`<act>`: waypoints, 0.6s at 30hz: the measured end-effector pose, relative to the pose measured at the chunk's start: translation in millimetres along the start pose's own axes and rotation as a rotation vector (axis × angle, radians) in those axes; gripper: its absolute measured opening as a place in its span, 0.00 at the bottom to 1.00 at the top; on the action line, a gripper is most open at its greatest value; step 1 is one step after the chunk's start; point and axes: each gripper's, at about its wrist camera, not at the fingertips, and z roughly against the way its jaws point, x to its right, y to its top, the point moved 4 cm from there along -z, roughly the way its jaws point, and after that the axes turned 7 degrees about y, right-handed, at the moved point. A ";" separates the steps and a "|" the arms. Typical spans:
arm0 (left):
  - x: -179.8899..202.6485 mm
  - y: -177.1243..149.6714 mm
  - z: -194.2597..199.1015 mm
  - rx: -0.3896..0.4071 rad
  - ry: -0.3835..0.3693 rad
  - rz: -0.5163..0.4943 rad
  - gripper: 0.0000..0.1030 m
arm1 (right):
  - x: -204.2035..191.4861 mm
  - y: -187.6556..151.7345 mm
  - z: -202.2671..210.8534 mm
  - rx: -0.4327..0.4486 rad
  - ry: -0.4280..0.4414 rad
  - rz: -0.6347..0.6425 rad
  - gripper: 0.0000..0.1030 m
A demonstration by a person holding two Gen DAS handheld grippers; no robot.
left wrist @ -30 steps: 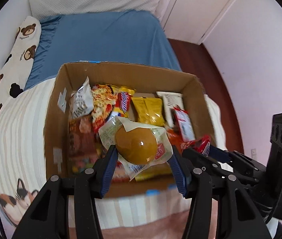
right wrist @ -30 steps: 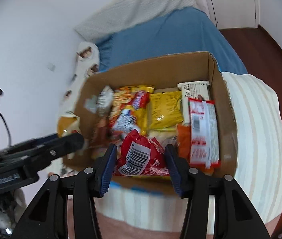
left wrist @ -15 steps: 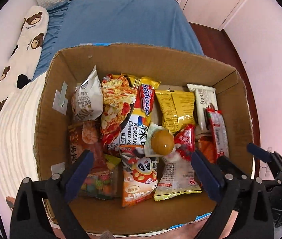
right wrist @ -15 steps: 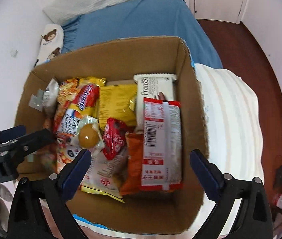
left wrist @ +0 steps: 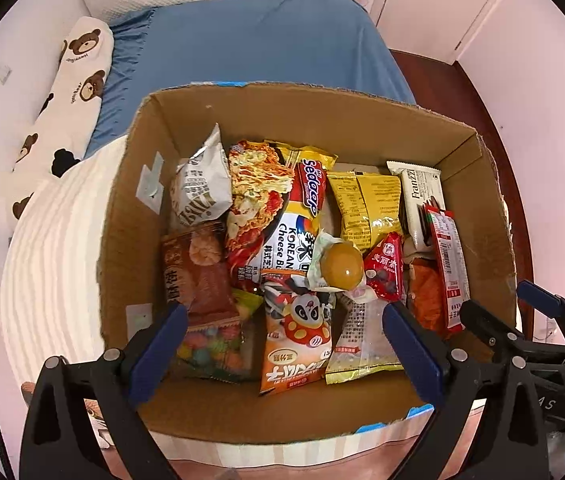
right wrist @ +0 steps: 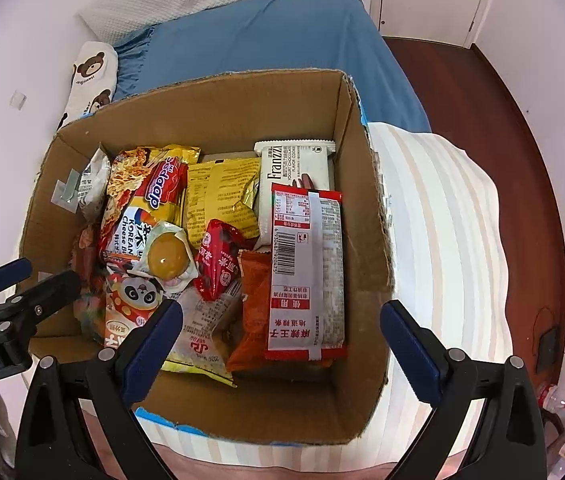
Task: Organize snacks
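Both tongs hang released above the cardboard box (left wrist: 130,216) on the bed: the left tongs (left wrist: 282,344) and the right tongs (right wrist: 280,342) stand spread wide with nothing between their pads. Below them, near the box's near wall, lie a panda packet (left wrist: 302,336) and a long red-and-white packet (right wrist: 306,276). In the middle rest the wrapped golden egg (left wrist: 342,268) and small red packet (right wrist: 218,264). By the far wall sits a white Franzzi bar (right wrist: 298,164)
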 end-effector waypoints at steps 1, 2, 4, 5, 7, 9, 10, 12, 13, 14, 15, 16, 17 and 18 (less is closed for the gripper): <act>-0.7 -1.4 3.5 0.006 -0.004 0.003 0.97 | -0.5 -0.9 3.1 0.005 0.000 0.001 0.98; -1.2 -2.6 7.2 0.011 -0.004 0.006 0.97 | -1.3 -2.0 6.7 0.011 0.002 0.002 0.98; -2.1 -5.1 16.3 0.030 -0.009 0.011 0.97 | -2.9 -4.7 14.8 0.026 0.005 0.003 0.98; -2.0 -6.7 21.6 0.039 -0.010 0.010 0.97 | -4.0 -6.6 20.0 0.036 0.005 0.005 0.98; -1.7 -11.9 33.5 0.067 0.000 0.010 0.97 | -6.4 -12.2 32.5 0.062 0.007 0.010 0.98; -1.0 -17.5 43.7 0.093 0.007 0.005 0.97 | -8.5 -18.7 45.0 0.088 0.002 0.019 0.98; -0.5 -22.7 50.7 0.109 0.012 0.003 0.97 | -9.9 -23.1 52.4 0.106 -0.007 0.028 0.98; -0.3 -31.2 60.7 0.131 0.005 0.009 0.97 | -12.3 -32.1 65.2 0.133 -0.019 0.041 0.98; 0.2 -36.5 66.4 0.143 -0.003 0.012 0.97 | -13.9 -39.1 73.6 0.149 -0.017 0.046 0.98; 0.7 -43.0 73.1 0.158 -0.010 0.016 0.97 | -14.5 -44.0 79.7 0.159 -0.013 0.048 0.98; 1.0 -48.9 78.9 0.168 -0.015 0.018 0.97 | -15.4 -49.9 86.3 0.169 -0.009 0.049 0.98; 1.0 -54.5 84.5 0.177 -0.018 0.019 0.97 | -16.2 -54.6 91.8 0.176 -0.006 0.051 0.98; 0.9 -60.9 91.6 0.188 -0.022 0.024 0.97 | -17.2 -60.9 99.3 0.186 -0.003 0.052 0.98; 1.1 -66.5 97.4 0.197 -0.029 0.029 0.97 | -18.1 -66.8 106.9 0.196 -0.001 0.054 0.99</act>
